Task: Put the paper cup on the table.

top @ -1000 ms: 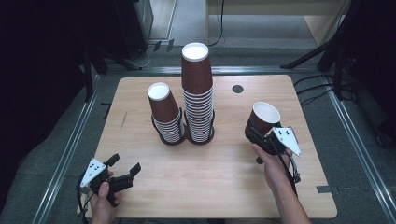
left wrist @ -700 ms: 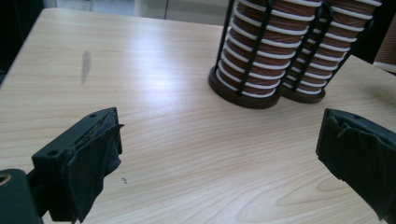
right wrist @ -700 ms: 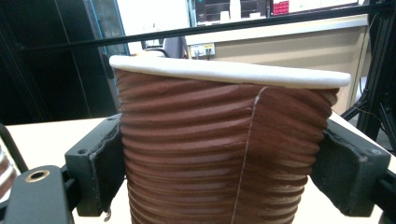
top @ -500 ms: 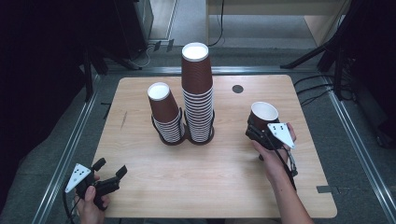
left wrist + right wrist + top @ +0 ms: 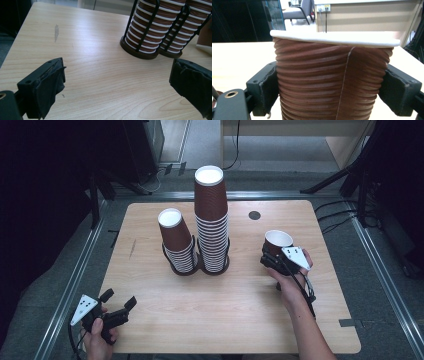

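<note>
The table (image 5: 150,320) is carrying two racked cup stacks, the tall stack (image 5: 211,220) standing beside the short stack (image 5: 176,240). The single brown cup (image 5: 277,241) is now sitting lower, down at the table's right side, upright. The right tongs (image 5: 272,261) are flanking it, jaws easing open, so I judge it is being set down. The left tongs (image 5: 120,302) are gaping wide, empty, having drifted toward the near-left corner.

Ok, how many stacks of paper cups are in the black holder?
2: the taller stack in the holder's right ring, the shorter stack leaning in its left ring. A single cup stands apart in the right gripper.
</note>
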`<state>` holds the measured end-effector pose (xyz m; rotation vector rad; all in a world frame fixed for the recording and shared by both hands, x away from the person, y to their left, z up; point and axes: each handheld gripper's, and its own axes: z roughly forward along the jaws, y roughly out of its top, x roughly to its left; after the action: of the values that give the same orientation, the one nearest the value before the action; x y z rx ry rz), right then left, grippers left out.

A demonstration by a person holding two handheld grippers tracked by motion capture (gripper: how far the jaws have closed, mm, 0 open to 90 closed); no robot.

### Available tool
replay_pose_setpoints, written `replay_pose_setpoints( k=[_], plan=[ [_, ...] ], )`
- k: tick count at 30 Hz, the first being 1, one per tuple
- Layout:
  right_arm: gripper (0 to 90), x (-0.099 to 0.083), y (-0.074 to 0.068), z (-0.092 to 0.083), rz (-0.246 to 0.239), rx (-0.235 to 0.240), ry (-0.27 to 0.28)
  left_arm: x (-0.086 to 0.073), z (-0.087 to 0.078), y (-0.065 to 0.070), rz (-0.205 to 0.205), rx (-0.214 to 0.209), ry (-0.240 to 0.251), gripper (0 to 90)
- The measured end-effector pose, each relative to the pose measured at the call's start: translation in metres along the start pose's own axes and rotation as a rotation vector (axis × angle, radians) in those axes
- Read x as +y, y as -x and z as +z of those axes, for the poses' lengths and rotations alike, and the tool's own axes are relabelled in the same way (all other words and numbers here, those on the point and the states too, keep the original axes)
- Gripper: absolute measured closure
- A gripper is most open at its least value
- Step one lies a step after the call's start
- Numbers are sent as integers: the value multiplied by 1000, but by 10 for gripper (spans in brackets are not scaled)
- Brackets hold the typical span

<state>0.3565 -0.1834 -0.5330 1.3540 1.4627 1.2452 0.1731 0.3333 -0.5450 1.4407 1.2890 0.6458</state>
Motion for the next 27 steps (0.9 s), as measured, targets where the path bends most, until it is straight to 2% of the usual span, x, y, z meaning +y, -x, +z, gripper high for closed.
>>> replay_pose_setpoints(
  k=[6, 11, 21, 27],
  plan=[
    [125, -2, 1, 1, -13, -7, -18, -1, 1, -3, -7, 12, -9, 5],
    [120, -1, 2, -2, -1, 2, -29, -2, 3, -2, 15, 18, -25, 5],
    [120, -5, 0, -12, -17, 27, -62, -3, 4, 0, 17, 13, -32, 5],
    [119, -8, -2, -16, -13, 10, -99, -3, 4, -1, 14, 11, -32, 5]
  ],
)
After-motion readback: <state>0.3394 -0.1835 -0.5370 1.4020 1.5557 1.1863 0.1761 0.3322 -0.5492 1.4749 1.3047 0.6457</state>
